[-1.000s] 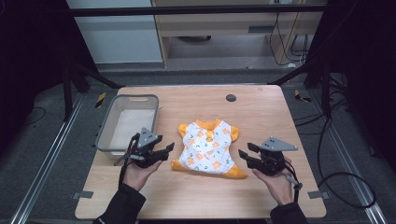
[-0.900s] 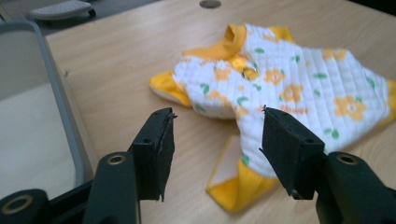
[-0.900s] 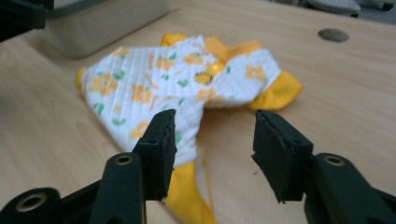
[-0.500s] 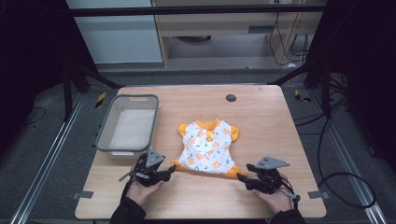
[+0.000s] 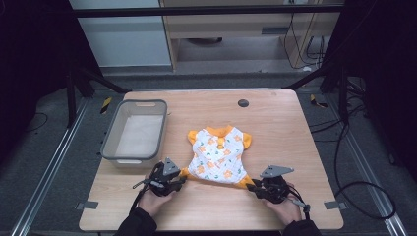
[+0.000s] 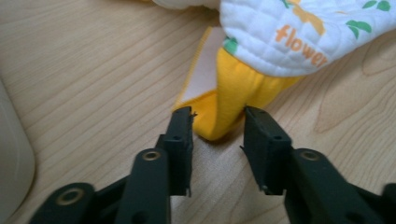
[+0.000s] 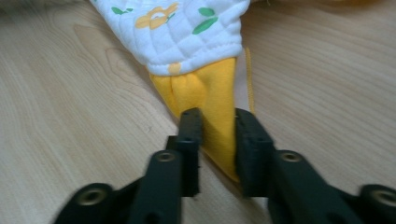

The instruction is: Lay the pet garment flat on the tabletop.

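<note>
so the baby top [image 5: 219,155] lies flat, neck end pointing away from both grippers; left gripper [image 6: 217,126] has been closing around one yellow hem corner, right gripper [image 7: 218,122] pinches the other, bare wood either side

both grippers, left gripper [image 5: 178,180] and right gripper [image 5: 255,187], at the garment [image 5: 219,155] hem corners.

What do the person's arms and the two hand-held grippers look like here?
Both forearms wear dark sleeves. The left hand-held gripper and the right hand-held gripper are black, each topped by a grey three-cornered plate and trailing a thin black cable. Close up, the jaws are matte black blocks on bolted arms with round metal pivots.
</note>
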Tool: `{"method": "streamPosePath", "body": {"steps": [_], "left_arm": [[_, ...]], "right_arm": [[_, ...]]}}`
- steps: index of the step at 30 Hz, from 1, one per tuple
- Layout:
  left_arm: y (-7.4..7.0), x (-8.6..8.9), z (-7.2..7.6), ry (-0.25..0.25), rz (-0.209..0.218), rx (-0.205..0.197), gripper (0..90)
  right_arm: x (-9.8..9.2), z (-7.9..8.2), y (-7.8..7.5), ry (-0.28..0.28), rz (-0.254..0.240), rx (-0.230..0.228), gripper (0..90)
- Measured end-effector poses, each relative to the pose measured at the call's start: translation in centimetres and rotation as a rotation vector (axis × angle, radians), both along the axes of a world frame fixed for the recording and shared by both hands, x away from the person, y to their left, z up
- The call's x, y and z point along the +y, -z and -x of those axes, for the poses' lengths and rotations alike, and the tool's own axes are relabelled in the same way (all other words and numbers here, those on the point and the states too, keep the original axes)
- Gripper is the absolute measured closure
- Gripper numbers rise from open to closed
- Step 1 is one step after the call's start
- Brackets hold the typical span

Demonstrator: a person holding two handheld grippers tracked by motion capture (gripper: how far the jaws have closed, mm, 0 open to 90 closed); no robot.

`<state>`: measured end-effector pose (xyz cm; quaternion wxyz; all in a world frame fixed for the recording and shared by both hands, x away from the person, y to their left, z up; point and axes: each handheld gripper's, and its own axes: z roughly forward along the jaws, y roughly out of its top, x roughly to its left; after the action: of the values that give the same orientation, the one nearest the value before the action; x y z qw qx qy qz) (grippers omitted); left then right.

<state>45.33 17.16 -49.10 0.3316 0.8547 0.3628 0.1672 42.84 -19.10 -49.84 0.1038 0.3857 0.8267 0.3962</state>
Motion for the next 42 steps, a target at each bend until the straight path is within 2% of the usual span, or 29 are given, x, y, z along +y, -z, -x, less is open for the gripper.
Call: {"method": "streamPosePath", "body": {"steps": [1, 3, 4, 5, 7, 9, 11, 12, 17, 21, 24, 25, 27, 28, 29, 30, 31, 32, 33, 35, 36, 37, 39, 41, 42], "left_arm": [[-0.1, 0.0, 0.0, 0.0, 0.005, 0.003, 71.9], [-0.4, 0.0, 0.2, -0.003, 0.005, 0.005, 80.4], [-0.8, 0.2, 0.3, 0.006, 0.028, 0.016, 85.4], [-0.8, 0.2, 0.3, 0.006, 0.028, 0.016, 86.1], [-2.1, 0.5, 0.8, 0.017, 0.084, 0.003, 86.6], [-2.7, 0.6, 1.0, 0.024, 0.101, -0.007, 86.8], [-3.6, 0.8, 1.6, 0.033, 0.132, -0.026, 86.9], [-4.1, 1.0, 1.8, 0.037, 0.148, -0.03, 86.9], [-6.0, 1.5, 3.1, 0.063, 0.193, -0.05, 86.9], [-7.6, 2.0, 3.6, 0.075, 0.244, -0.053, 86.9], [-8.4, 2.4, 3.7, 0.075, 0.283, -0.045, 86.8], [-8.4, 2.6, 3.6, 0.073, 0.294, -0.038, 86.8], [-8.3, 2.7, 3.3, 0.065, 0.29, -0.027, 86.6], [-8.0, 2.7, 3.1, 0.059, 0.288, -0.014, 86.0], [-7.6, 2.6, 2.8, 0.053, 0.275, 0.009, 86.0], [-7.0, 2.4, 2.5, 0.045, 0.247, 0.032, 84.4], [-6.4, 2.2, 2.1, 0.034, 0.217, 0.047, 84.4], [-5.7, 2.0, 1.7, 0.024, 0.192, 0.058, 84.2], [-4.5, 1.5, 1.0, 0.007, 0.151, 0.098, 84.2], [-3.6, 1.2, 0.3, -0.007, 0.131, 0.142, 84.5], [-3.6, 1.2, 0.3, -0.007, 0.131, 0.142, 84.6], [-3.1, 1.0, 0.1, -0.003, 0.116, 0.163, 84.6], [-2.8, 0.7, 0.0, 0.0, 0.092, 0.176, 84.8], [-2.3, 0.2, 0.0, -0.003, 0.058, 0.167, 85.1], [-2.2, 0.0, -0.1, -0.002, 0.043, 0.155, 85.3]], "right_arm": [[0.0, 0.1, -0.2, 0.002, -0.009, 0.01, 84.6], [0.0, 0.2, -0.5, -0.008, -0.021, 0.0, 86.1], [0.1, 0.4, -1.0, -0.019, -0.028, -0.015, 86.4], [0.1, 0.4, -1.0, -0.019, -0.028, -0.015, 86.4], [0.0, 0.7, -1.7, -0.034, -0.061, -0.023, 86.5], [0.0, 0.9, -2.1, -0.037, -0.074, -0.019, 86.5], [-0.4, 1.5, -3.0, -0.064, -0.137, -0.046, 86.5], [-0.4, 1.5, -3.0, -0.064, -0.137, -0.046, 86.5], [-1.0, 2.4, -4.8, -0.076, -0.21, -0.093, 86.4], [-1.7, 3.0, -6.4, -0.082, -0.289, -0.133, 86.2], [-2.4, 3.1, -6.9, -0.071, -0.353, -0.135, 86.1], [-2.7, 3.0, -6.9, -0.065, -0.371, -0.124, 86.1], [-3.0, 2.6, -6.6, -0.049, -0.395, -0.098, 86.1], [-3.1, 2.1, -5.9, -0.023, -0.38, -0.07, 85.9], [-3.1, 2.1, -5.9, -0.023, -0.38, -0.07, 85.9], [-2.9, 1.4, -4.8, 0.02, -0.323, -0.032, 85.5], [-2.9, 1.4, -4.8, 0.02, -0.323, -0.032, 85.5], [-2.5, 0.5, -3.6, 0.05, -0.263, 0.012, 84.9], [-2.2, 0.2, -3.1, 0.061, -0.23, 0.023, 84.7], [-1.5, -0.3, -2.4, 0.072, -0.183, 0.051, 83.8], [-1.5, -0.3, -2.4, 0.072, -0.183, 0.051, 83.8], [-1.3, -0.5, -2.2, 0.074, -0.162, 0.05, 82.9], [-0.8, -0.5, -1.8, 0.075, -0.12, 0.037, 82.0], [-0.4, -0.6, -1.4, 0.08, -0.087, 0.052, 82.1], [-0.2, -0.7, -1.1, 0.081, -0.064, 0.044, 82.2]]}}
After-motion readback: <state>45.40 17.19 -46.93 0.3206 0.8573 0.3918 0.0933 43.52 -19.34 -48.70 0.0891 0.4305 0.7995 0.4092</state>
